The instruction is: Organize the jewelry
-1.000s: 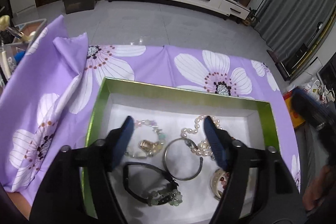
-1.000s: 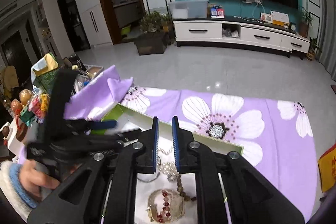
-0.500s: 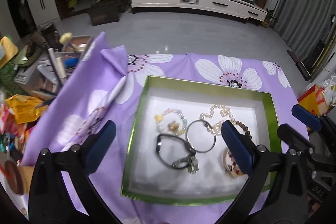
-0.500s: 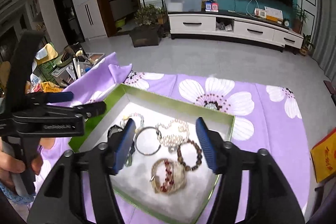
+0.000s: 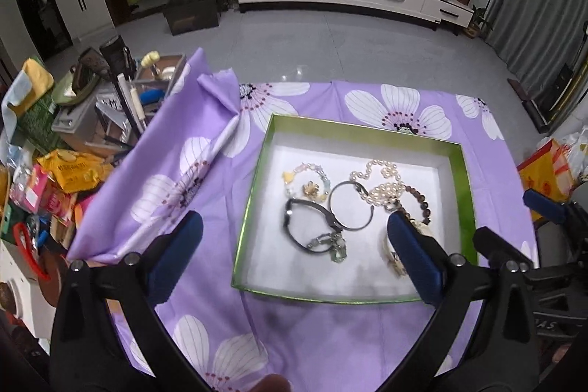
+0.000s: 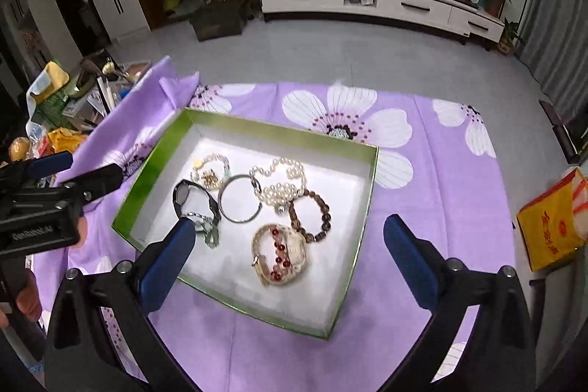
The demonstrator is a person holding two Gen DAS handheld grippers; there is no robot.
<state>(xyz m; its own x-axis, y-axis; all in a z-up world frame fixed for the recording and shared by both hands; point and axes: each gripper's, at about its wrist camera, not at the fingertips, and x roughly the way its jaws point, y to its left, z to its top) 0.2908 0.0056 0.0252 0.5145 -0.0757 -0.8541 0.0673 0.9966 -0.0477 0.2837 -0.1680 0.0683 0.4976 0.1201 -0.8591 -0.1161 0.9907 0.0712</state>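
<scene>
A: Both grippers have pulled back and up since a second ago; the right gripper, nearly shut then, now stands wide, as does the left gripper. Neither holds anything.

B: Where's the jewelry?

A: All inside the green box on the purple-clothed worktop, ahead of and below both jaws. The red-beaded bracelet lies squarely between the right jaws, long axis running away from them. So I judge the right nearer.

Bracelets lie in the box on the cloth.
</scene>
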